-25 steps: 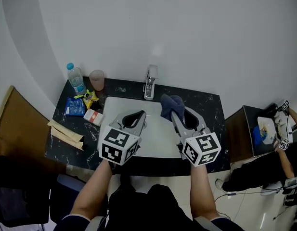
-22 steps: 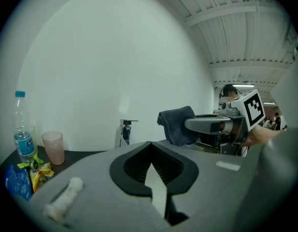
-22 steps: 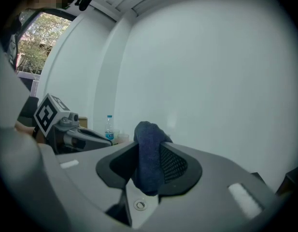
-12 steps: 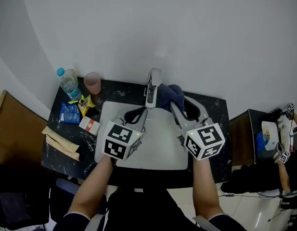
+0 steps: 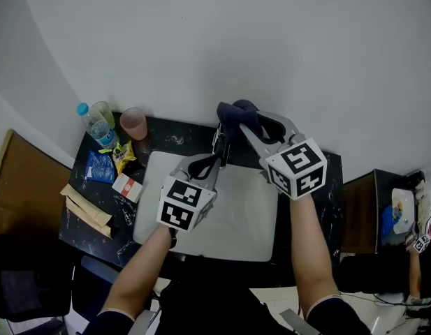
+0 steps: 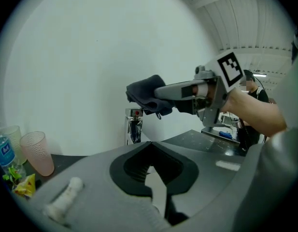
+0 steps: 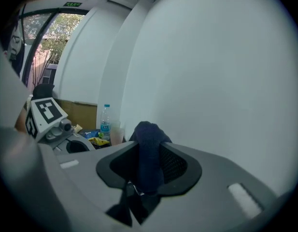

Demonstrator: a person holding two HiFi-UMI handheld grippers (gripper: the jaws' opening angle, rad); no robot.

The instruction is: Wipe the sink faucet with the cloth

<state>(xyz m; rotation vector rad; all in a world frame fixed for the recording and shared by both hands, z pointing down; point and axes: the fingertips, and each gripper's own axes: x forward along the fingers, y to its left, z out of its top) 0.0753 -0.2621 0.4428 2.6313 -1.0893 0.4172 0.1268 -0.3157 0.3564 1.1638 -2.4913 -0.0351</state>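
Up from over the basin, the right tool (image 5: 244, 123) has come to the top of the faucet (image 6: 134, 127), carrying the cloth (image 5: 234, 114) with it. The left tool (image 5: 215, 162) has also shifted up the frame and now lies beside the faucet's lower part.

In the right gripper view the jaws are clamped on the dark blue cloth. A thick fold bulges out ahead of the tips and a tail hangs down behind them. Probably the bunched fold is pushed forward so that fabric, not plastic, meets the metal.

The left gripper view shows that fold just above the faucet head, a little to its right in the frame. I cannot tell whether the two touch. Wiping looks about to begin rather than under way.

The left tool's jaws are closed tip to tip with nothing between them. It seems parked low over the white sink (image 5: 246, 215), out of the cloth's way.

On the black worktop (image 5: 179, 135), at the middle left of the head view, a water bottle (image 5: 96, 127), a pink cup (image 5: 133, 123) and snack packets (image 5: 100, 165) sit well apart from the faucet.
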